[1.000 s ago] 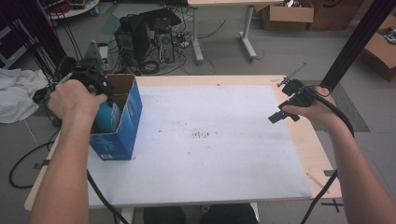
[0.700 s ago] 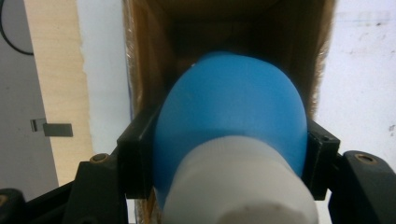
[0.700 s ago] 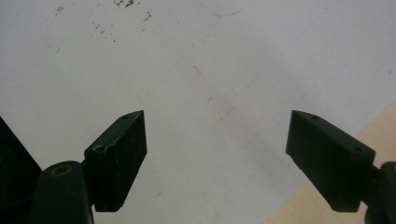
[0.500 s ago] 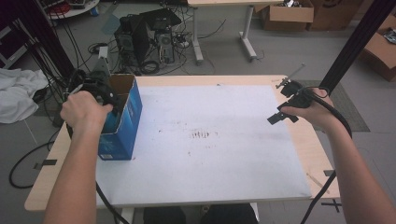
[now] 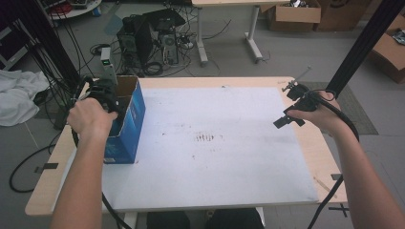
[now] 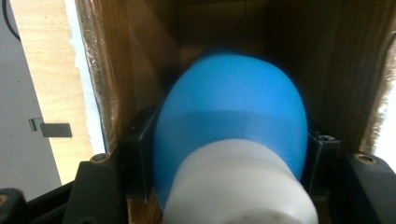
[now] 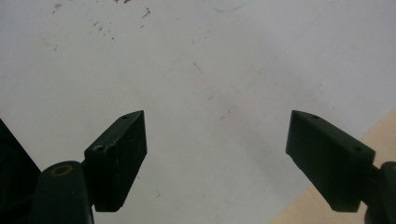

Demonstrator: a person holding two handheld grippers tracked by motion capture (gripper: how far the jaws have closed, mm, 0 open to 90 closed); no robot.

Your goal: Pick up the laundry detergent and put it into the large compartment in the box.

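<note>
A rounded blue object with a white end (image 6: 233,135) is clamped between the black jaws of my left gripper (image 6: 229,158). It hangs inside an open cardboard box, brown inside (image 6: 327,70) and blue outside (image 5: 130,125), which stands at the table's left edge. In the high view my left gripper (image 5: 106,93) dips into the box's open top under the person's hand. Over the table's right side my right gripper (image 5: 288,107) is held above the white sheet. Its jaws stand wide apart with nothing between them (image 7: 217,149).
A white sheet (image 5: 215,143) covers most of the wooden table (image 5: 315,143), with small dark marks near its middle. Behind the table on the floor are computer cases (image 5: 148,38) and cables. A black pole (image 5: 363,43) rises at the right.
My left gripper has sunk with the blue object into the box. The right gripper has kept still.
</note>
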